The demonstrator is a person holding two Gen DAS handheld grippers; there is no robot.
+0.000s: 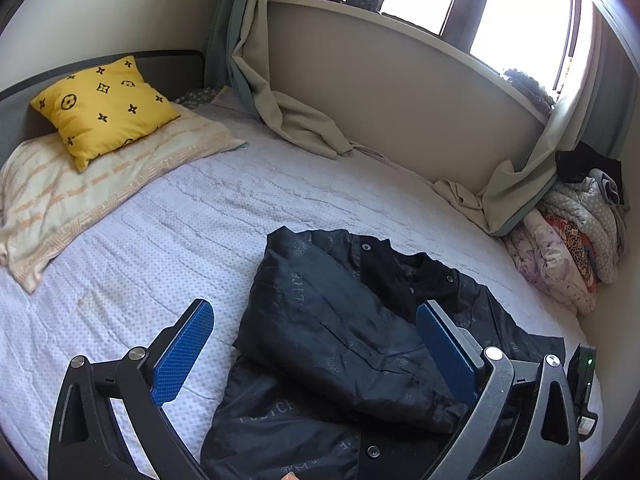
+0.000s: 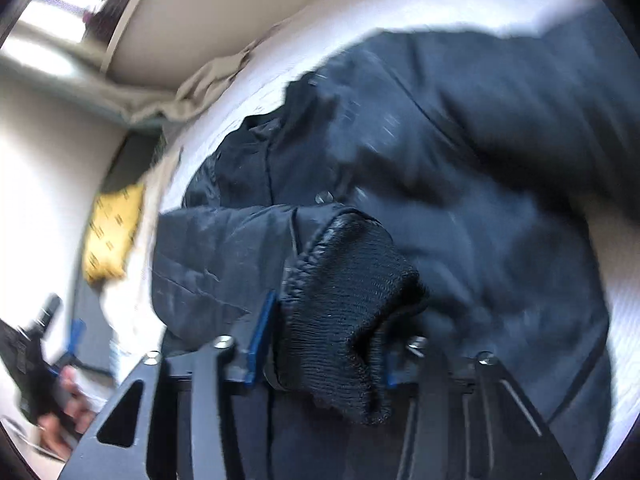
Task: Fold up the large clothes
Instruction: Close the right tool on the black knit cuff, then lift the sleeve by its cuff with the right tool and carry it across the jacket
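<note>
The dark navy, satin-like jacket with black snap buttons and faint printed lettering lies crumpled in the lower middle of my left view, one panel folded over another, its black collar toward the centre right. My left fingers stand wide apart above it, blue ribbed pads facing each other, holding nothing. In the blurred right view the same jacket fills most of the frame, and my right fingers are clamped on its black ribbed knit cuff, which bunches up between the blue pads at the lower centre. The jacket rests on a bed covered in a pale lilac dotted bedspread. At the upper left sits a yellow square cushion with black floral motifs on a cream and peach striped pillow, against a dark headboard. Beige curtains hang from the window at the top and pool onto the bed edge. A pile of folded patterned quilts occupies the right edge. Bare bedspread stretches left of and above the jacket; toward the right, the jacket lies near the quilts and the wall.
</note>
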